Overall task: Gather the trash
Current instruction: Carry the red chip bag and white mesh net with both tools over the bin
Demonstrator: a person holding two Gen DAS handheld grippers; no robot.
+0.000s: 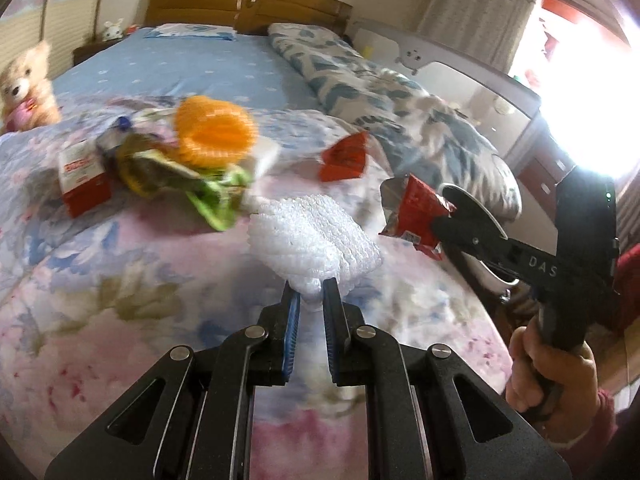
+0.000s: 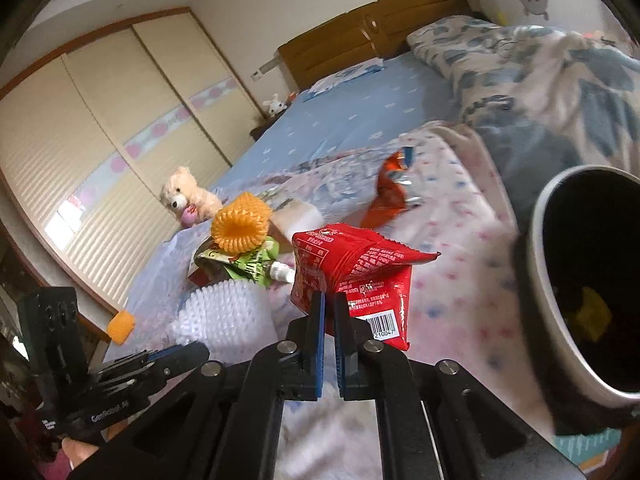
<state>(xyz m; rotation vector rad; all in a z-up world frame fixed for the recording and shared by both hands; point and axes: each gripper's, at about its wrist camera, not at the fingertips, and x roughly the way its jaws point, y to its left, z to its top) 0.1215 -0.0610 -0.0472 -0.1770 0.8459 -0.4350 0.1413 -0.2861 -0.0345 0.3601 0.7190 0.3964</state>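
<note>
The left gripper (image 1: 311, 294) pinches a white foam net sleeve (image 1: 316, 240). The right gripper (image 2: 328, 308) is clamped on a crinkled red snack wrapper (image 2: 352, 276) with a barcode, beside the bin (image 2: 536, 264).

Right gripper (image 2: 328, 300) pinched on the lower left corner of a red snack wrapper (image 2: 352, 276), barcode facing the camera; wrapper held above the floral quilt (image 2: 460, 248). Dark round bin (image 2: 536, 280) with pale rim at the bed's right edge, tilted toward the lens, something yellow inside. White foam net (image 2: 228, 316) low at left, the left gripper (image 2: 176, 356) just below it; its grip is unclear from here. Behind: orange foam net (image 2: 240, 226) resting on a green pouch (image 2: 244, 264) with a white spout. Second red-orange wrapper (image 2: 390, 192) farther back on the quilt, apart from the rest. Teddy bear (image 2: 188, 196) at the quilt's left edge. Wooden headboard (image 2: 372, 28) beyond.
</note>
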